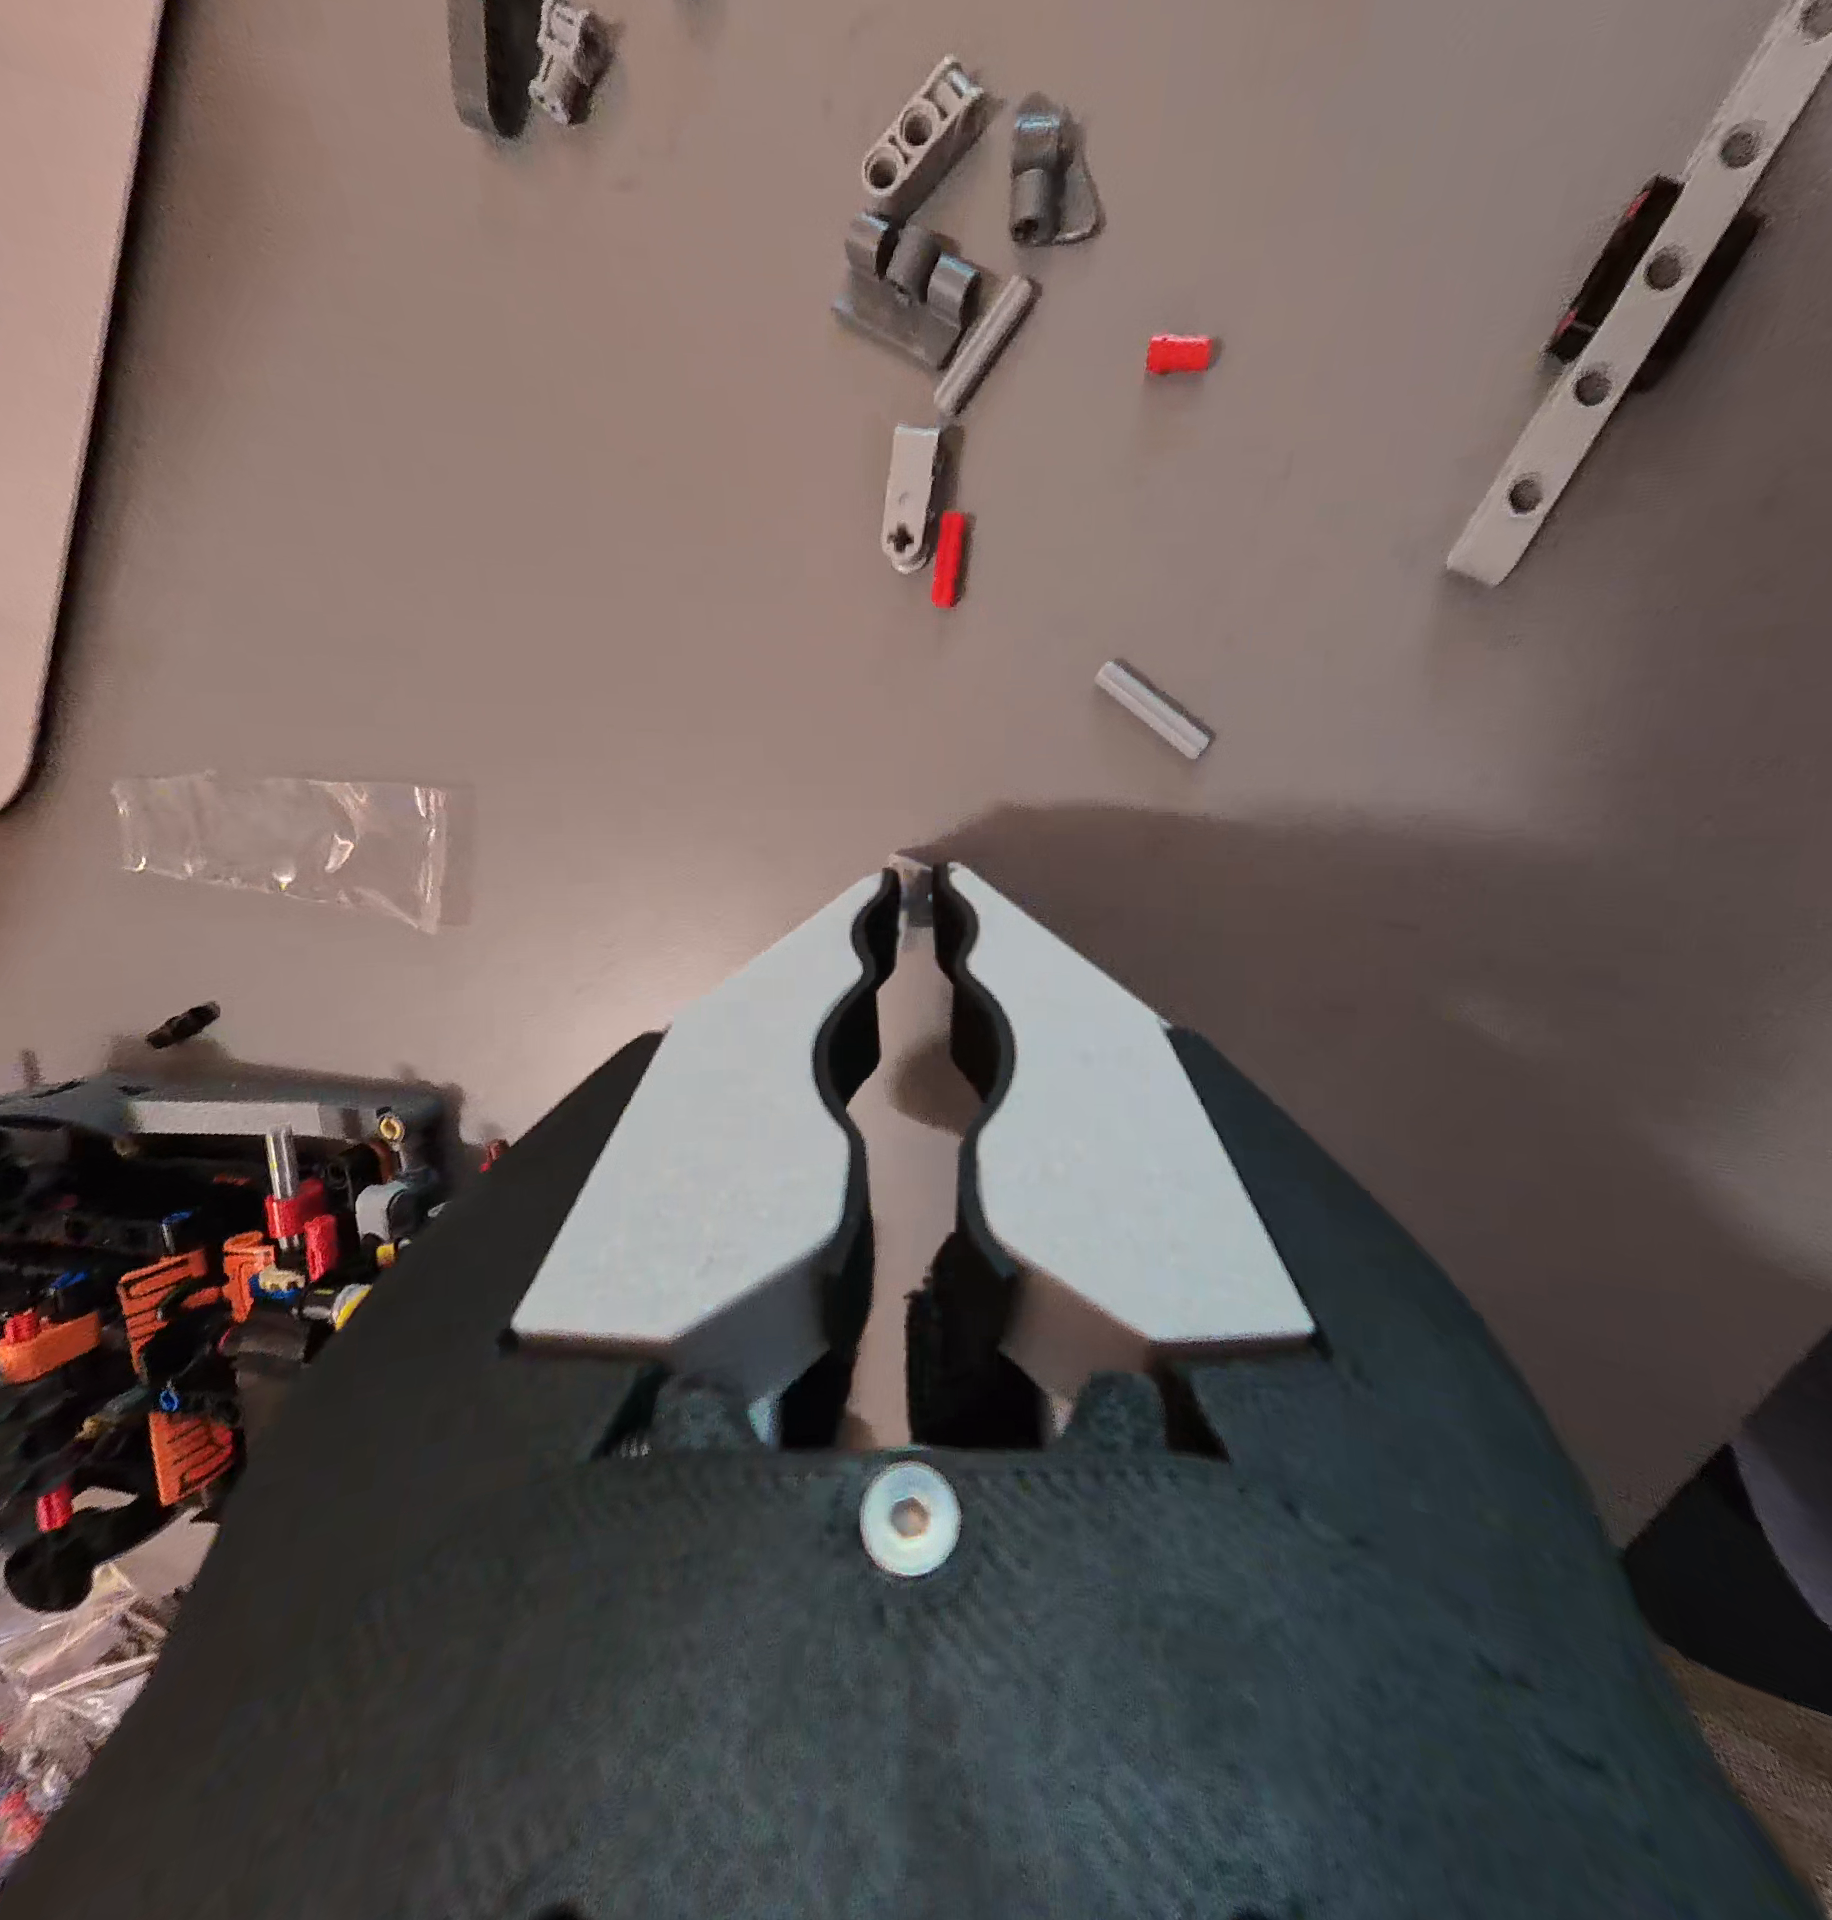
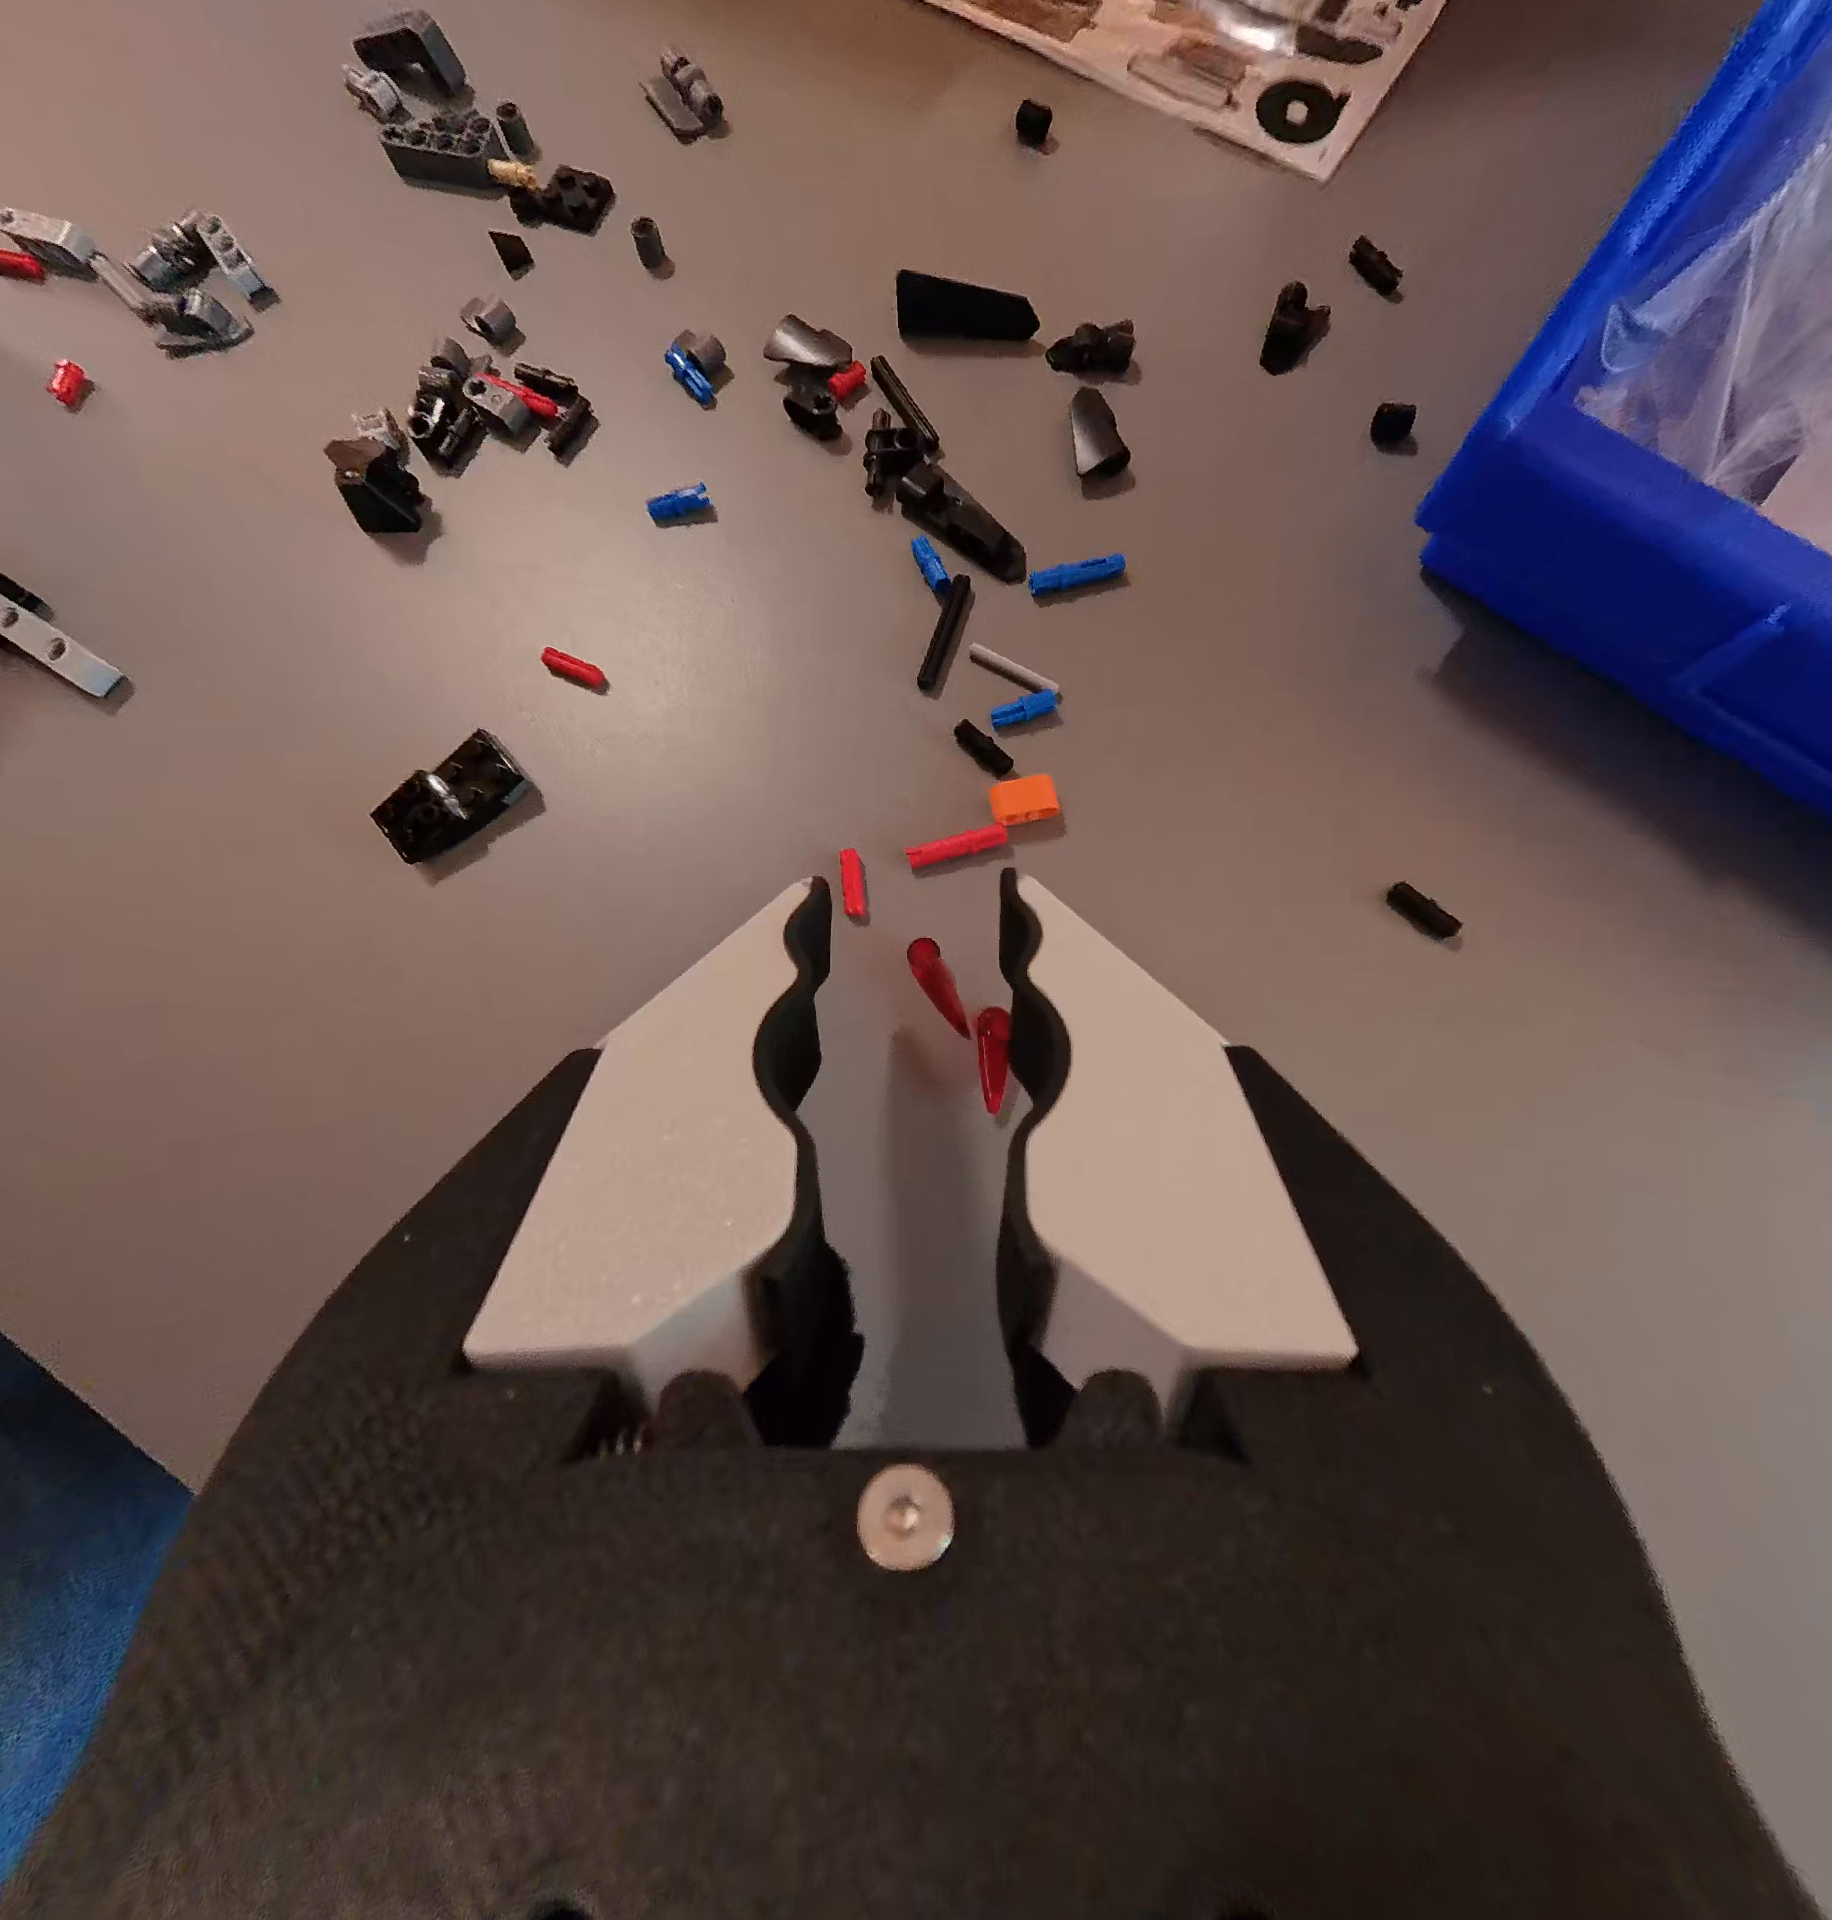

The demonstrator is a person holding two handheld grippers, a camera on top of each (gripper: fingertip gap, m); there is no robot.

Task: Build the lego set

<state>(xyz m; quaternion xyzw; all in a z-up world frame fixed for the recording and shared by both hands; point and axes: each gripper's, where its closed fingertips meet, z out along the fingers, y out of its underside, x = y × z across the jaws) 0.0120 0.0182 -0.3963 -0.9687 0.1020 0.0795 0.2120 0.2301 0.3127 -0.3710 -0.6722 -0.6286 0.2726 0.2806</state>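
Left hand-held gripper point(image 1: 916, 883): tips drawn nearly together, pinching a small grey lego piece point(image 1: 917, 906) between them; too little of it shows to tell its type. It is held above the grey worktop point(image 1: 579, 468).

Ahead of it on the worktop: a short grey axle point(image 1: 1153, 709), a red pin point(image 1: 948, 558) lying just beside a light grey thin liftarm point(image 1: 910, 497), a small red bush point(image 1: 1179, 353), a cluster of dark grey connectors point(image 1: 907, 286), and a long light grey beam with holes point(image 1: 1660, 281) lying over a black part. Clear empty plastic bag point(image 1: 288, 847) to the left. Partly built model point(image 1: 164, 1278), black with orange and red parts, at lower left, partly hidden behind the gripper body.

Right hand-held gripper point(image 2: 907, 883): fingers spread apart, nothing between the tips. Two transparent red cone-shaped pieces point(image 2: 938, 982) lie on the worktop in the gap between the fingers, one close against the right finger. Just beyond the tips: a red pin point(image 2: 853, 883), a longer red axle pin point(image 2: 956, 845), an orange piece point(image 2: 1023, 800). Further out, a scatter of black, grey and blue pins and small parts point(image 2: 891, 436). Black sloped brick point(image 2: 453, 795) to the left. Blue storage bin point(image 2: 1618, 540) holding plastic bags at right. Instruction sheet point(image 2: 1203, 62) at the top edge.
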